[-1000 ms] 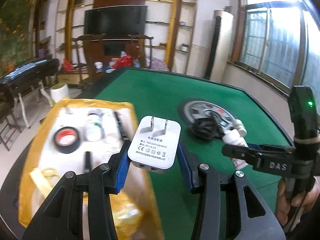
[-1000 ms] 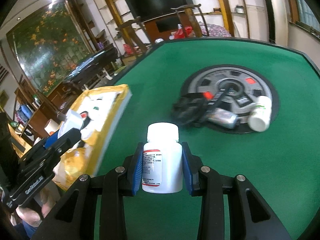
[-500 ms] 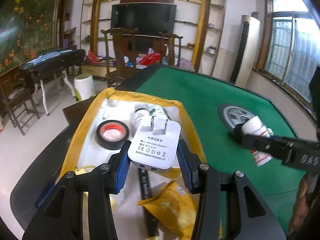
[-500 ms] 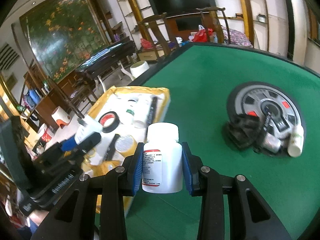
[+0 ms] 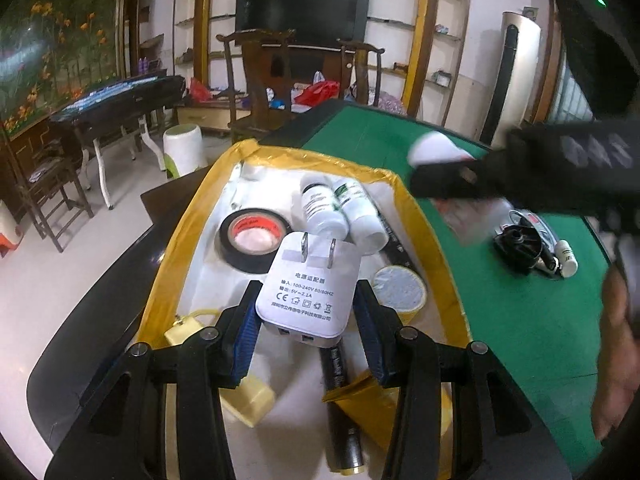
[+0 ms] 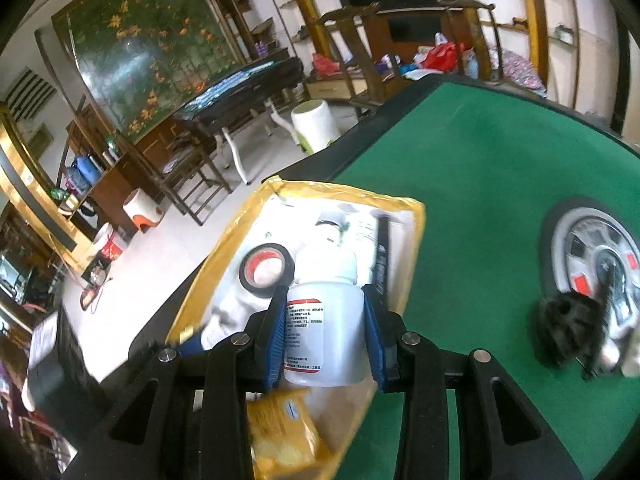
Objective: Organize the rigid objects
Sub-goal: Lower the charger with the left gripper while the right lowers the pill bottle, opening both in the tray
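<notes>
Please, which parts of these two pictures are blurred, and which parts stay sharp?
Left wrist view: the white charger and black tape roll are sharp; the right gripper crossing at upper right is smeared. Right wrist view: the held white bottle is sharp; the yellow-edged box and the black object on the green table are blurred.

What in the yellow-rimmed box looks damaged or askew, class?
The box's near wall looks torn and crumpled inward beside the black marker. Two white bottles lie tipped on their sides.
</notes>
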### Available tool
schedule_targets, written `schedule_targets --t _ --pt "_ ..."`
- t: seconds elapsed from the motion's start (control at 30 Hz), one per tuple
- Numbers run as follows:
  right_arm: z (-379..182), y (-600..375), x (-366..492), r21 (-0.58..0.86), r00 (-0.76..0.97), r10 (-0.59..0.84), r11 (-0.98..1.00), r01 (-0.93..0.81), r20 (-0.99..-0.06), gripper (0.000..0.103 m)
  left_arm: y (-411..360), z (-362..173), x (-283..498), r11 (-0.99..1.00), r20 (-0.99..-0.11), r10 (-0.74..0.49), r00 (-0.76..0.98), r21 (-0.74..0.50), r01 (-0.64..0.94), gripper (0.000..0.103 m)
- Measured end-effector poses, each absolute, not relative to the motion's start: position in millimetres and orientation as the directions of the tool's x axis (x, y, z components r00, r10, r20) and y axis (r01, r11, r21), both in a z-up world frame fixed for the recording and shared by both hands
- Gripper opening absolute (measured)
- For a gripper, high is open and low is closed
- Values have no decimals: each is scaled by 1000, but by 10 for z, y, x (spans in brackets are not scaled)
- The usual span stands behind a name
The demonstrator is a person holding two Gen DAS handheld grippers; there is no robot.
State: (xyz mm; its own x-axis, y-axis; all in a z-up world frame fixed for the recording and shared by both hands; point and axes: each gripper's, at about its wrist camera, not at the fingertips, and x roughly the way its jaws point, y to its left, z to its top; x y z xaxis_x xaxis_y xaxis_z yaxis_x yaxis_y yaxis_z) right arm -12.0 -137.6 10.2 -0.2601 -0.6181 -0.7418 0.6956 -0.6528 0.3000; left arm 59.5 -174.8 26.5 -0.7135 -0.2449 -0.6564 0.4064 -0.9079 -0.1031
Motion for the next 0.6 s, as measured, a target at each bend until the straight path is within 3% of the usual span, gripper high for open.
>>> schedule_targets --t 0.6 --pt "-252 -2240 -350 264 -166 -547 -620 739 -820 32 -1838 231 588 -907 -686 -232 -690 -103 408 44"
